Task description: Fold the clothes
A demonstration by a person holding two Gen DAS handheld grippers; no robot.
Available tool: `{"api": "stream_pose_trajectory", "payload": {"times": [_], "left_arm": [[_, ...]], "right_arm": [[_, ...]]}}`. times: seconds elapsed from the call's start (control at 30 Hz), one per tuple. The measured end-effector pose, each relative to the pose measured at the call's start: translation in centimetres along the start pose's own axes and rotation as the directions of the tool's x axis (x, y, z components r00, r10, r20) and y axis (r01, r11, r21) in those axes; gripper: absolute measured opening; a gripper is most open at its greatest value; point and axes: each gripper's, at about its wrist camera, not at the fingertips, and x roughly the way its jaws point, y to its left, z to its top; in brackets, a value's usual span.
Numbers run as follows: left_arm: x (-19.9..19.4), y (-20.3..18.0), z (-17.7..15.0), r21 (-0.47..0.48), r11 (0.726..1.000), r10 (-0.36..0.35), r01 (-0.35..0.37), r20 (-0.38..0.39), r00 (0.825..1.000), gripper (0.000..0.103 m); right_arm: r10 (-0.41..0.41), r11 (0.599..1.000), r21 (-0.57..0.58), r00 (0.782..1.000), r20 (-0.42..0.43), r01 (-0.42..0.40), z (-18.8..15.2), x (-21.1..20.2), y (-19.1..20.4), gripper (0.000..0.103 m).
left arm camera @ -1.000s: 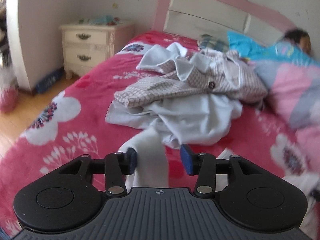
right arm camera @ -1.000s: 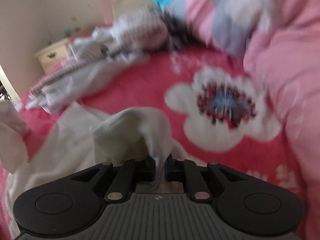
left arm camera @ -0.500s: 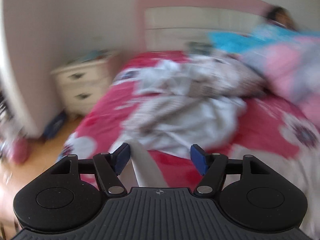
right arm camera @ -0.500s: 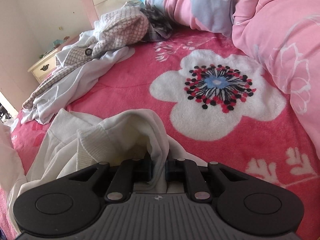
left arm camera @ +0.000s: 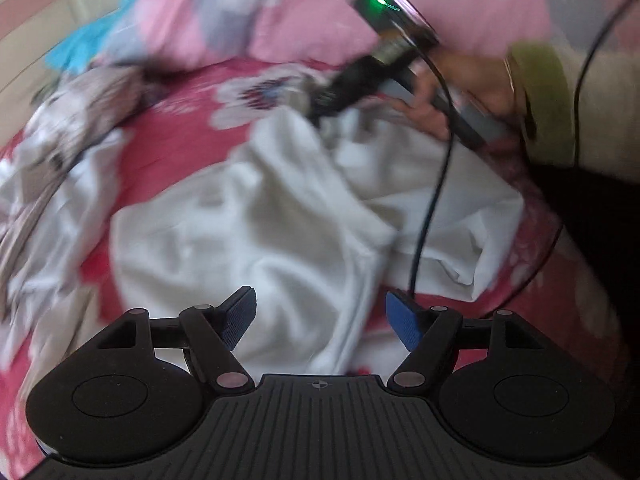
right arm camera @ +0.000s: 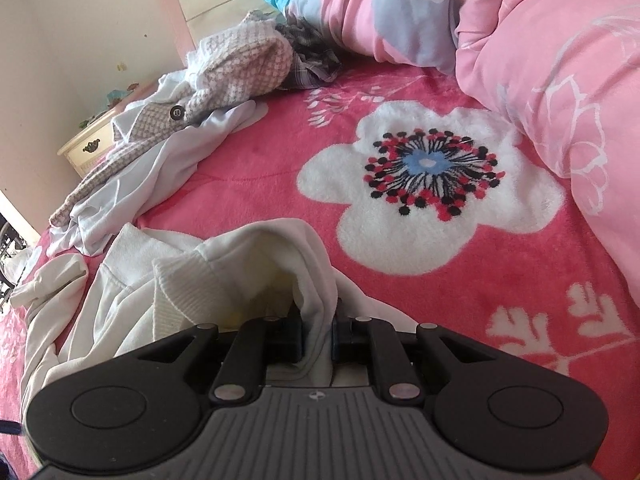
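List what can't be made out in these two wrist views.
- Left wrist view: motion blur smears the crumpled white cotton garment, so its type is unreadable; the open left claw is widening above it.
- Left wrist view: the right claw's tips sink into cloth folds.
- Right wrist view: the right claw pinches the cloth, but its own body hides the grip depth.
- Right wrist view: the cream wooden nightstand is cut off by the beige checked jacket.
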Motion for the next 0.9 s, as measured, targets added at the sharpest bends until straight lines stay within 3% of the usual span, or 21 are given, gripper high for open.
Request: {"api": "stream_pose_trajectory", "payload": {"times": [0.2, 0.43, 0.63, 0.77, 0.9], "left_arm": [[4.0, -1.1, -0.5, 0.112, 0.994, 0.01, -0.006, -0.038, 0.999, 0.068], [4.6, -1.0, -0.7, 0.175, 0.984, 0.0, 0.006, -0.036, 0.999, 0.064], [2.4, -0.2, -1.4, 0.172, 0.985, -0.018, 0.026, -0.052, 0.999, 0.063], [3.2, -0.9, -1.5, 0.18, 0.984, 0.004, 0.006, -0.053, 0.999, 0.06], [4.8, -1.7, -1.1, 0.165, 0.986, 0.028, -0.027, -0.004, 1.0, 0.058]], "right_arm": [[0.008, 1.0, 0.002, 1.0, 0.005, -0.008, -0.1, -0.1, -0.3, 0.014], [0.034, 0.999, -0.006, 0.999, 0.012, -0.034, 0.2, -0.6, -1.5, 0.015], [0.033, 0.999, 0.005, 0.999, 0.009, -0.033, 0.0, -0.1, -1.6, 0.015], [0.031, 1.0, 0.006, 0.999, 0.012, -0.031, 0.0, -0.1, -1.6, 0.015], [0.031, 0.999, 0.013, 0.999, 0.015, -0.032, -0.1, -0.3, -1.7, 0.015]]}}
